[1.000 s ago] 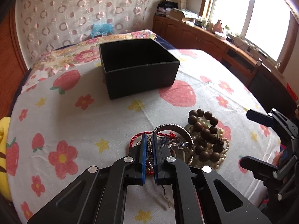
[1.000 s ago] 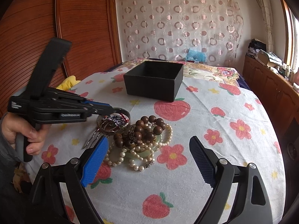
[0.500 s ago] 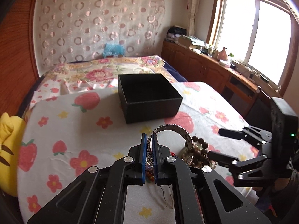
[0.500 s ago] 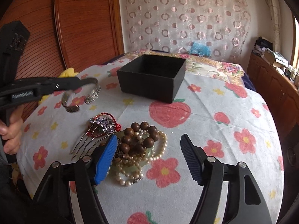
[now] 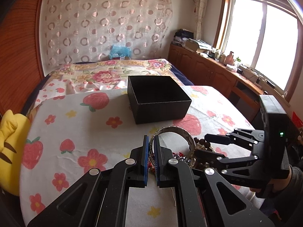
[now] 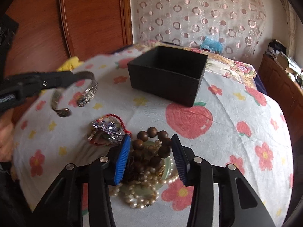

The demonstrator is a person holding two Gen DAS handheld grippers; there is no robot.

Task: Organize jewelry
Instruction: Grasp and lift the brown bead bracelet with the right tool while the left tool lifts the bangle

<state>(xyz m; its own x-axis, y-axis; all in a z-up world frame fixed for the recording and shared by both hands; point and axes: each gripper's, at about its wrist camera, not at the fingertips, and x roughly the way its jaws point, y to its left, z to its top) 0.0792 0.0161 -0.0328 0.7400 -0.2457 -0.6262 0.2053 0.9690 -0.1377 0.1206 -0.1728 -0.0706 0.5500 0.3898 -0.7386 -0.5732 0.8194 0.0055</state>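
Note:
My left gripper [image 5: 151, 141] is shut on a silver cuff bracelet [image 5: 176, 132] and holds it in the air above the table; the bracelet also shows in the right wrist view [image 6: 89, 92]. An open black box [image 5: 158, 98] stands at the far middle of the table, also in the right wrist view [image 6: 166, 73]. My right gripper [image 6: 151, 147] is open, low over a pile of brown wooden beads [image 6: 151, 147] and a pearl string [image 6: 140, 193]. A jewelled hair comb [image 6: 107, 130] on a red cord lies to the pile's left.
The round table has a white cloth [image 5: 75, 128] with strawberries and flowers. A yellow plush toy [image 5: 9, 138] sits at its left edge. A bed lies behind the table, and wooden cabinets [image 5: 208, 71] run along the right under the window.
My left gripper has lifted the silver bracelet off the pile and up into the air. My right gripper has come down and forward over the bead pile, jaws narrower.

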